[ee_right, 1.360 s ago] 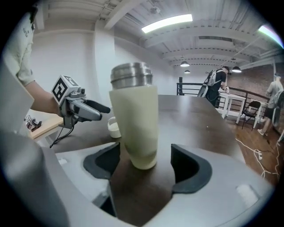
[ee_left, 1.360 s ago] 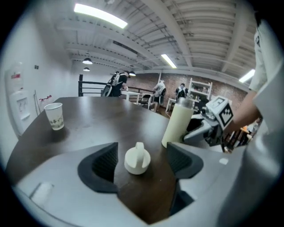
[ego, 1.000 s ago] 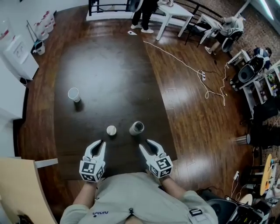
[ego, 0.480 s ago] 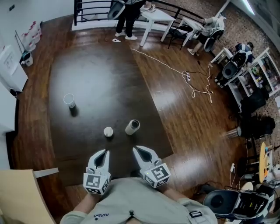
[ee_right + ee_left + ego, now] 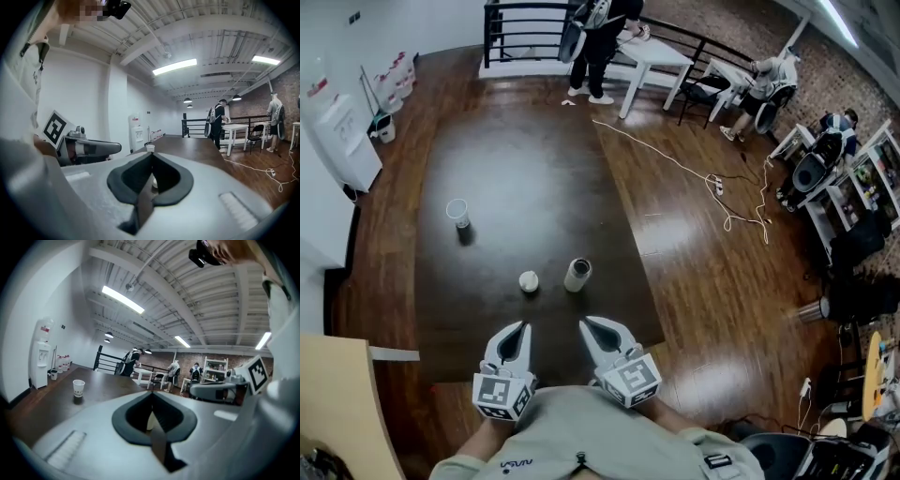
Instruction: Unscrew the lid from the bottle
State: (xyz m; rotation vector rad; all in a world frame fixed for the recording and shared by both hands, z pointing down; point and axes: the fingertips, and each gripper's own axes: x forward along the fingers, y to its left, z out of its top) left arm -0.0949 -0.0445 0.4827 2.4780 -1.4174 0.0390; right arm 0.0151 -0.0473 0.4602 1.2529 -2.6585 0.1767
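Bottle: the white bottle (image 5: 577,275) looks to stand up on the dark table (image 5: 525,169), near the front edge, with its dark mouth on top.
Lid: the small round white lid (image 5: 529,281) lies on the table just left of the bottle, not touching it.
Left gripper: the left gripper (image 5: 517,330) is closed, with its 2 jaws pressed together and nothing in them. It hangs over the front of the table and points at the lid.
Right gripper: the right gripper (image 5: 589,324) is closed too and holds nothing. It points at the bottle.
Between: a strip of table top shows between the gripper tips and the bottle and lid.
Cup: 1 white cup (image 5: 457,210) stands far off to the left on the table, well apart from the bottle.
Left side: a white water cooler (image 5: 342,141) stands by the wall, and a pale wooden board (image 5: 337,403) sits at the near corner.
Far end: a person (image 5: 600,37) stands by a white desk (image 5: 654,52) near a black rail (image 5: 525,14).
Floor: a white cable (image 5: 694,169) snakes over the wood floor to the right of the table.
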